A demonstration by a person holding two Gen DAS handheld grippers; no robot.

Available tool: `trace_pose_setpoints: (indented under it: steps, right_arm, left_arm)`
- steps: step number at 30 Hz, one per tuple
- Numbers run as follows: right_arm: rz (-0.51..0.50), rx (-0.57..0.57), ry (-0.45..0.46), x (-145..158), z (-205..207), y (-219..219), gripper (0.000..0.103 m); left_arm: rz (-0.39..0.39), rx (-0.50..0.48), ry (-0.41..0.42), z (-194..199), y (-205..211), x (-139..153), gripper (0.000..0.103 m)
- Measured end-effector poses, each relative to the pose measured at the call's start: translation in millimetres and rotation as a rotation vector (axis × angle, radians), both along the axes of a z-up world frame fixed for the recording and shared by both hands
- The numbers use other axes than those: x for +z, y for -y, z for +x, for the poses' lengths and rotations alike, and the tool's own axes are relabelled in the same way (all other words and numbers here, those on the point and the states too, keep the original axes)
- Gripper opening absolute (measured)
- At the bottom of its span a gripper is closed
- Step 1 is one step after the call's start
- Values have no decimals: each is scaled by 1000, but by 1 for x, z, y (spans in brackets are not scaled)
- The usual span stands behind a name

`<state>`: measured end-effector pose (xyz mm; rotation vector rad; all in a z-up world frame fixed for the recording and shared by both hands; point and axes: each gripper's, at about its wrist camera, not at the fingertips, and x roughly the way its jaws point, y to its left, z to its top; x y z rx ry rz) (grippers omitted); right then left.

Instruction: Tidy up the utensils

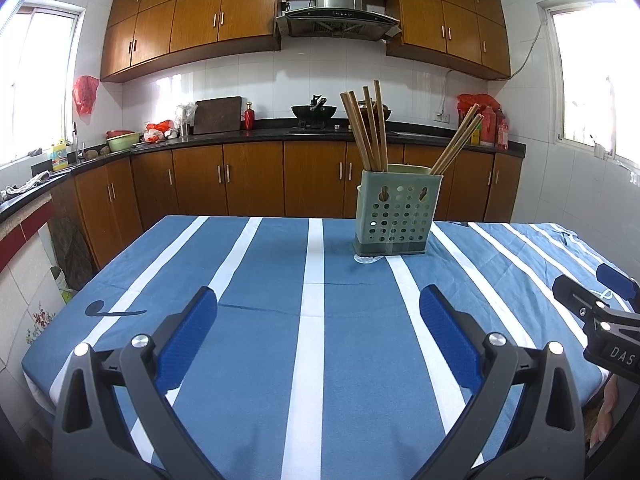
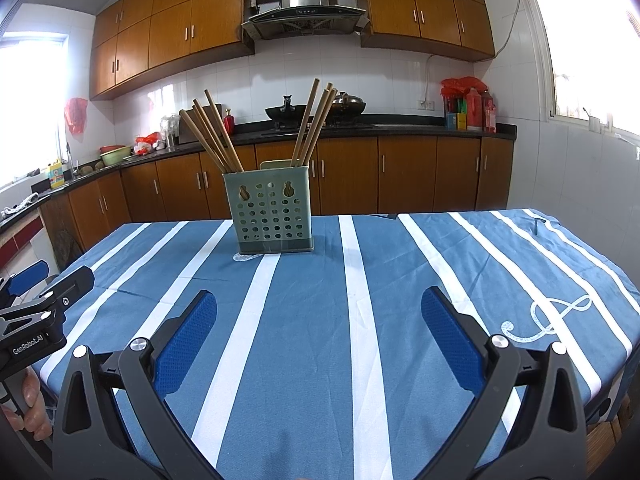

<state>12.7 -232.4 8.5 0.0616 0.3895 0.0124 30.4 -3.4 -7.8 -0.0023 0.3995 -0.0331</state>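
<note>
Both blue-padded black grippers, left gripper (image 1: 318, 340) and right gripper (image 2: 318, 340), hover spread and empty while all brown wooden chopsticks (image 1: 370, 128) stand sorted inside the perforated green plastic holder (image 2: 272, 212), so nothing loose remains.

A green perforated utensil holder (image 2: 272, 212) is standing on the striped tablecloth (image 2: 320, 340), wooden chopsticks (image 2: 216, 140) leaning out of it. Nearer than the holder, the right gripper (image 2: 320, 312) is hovering with its blue pads (image 2: 182, 344) spread wide; the left gripper (image 2: 40, 280) is showing to the holder's left.
</note>
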Motion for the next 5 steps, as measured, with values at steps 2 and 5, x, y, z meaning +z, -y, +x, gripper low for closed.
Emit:
trace_pose_setpoints:
  steps: [2, 5]
  right_arm:
    - [0, 0, 0, 0, 0, 0, 101]
    - [1, -1, -1, 0, 0, 0, 101]
  left_arm:
    - [-2, 1, -3, 1, 0, 1, 99]
    - [-3, 3, -6, 0, 0, 1, 99]
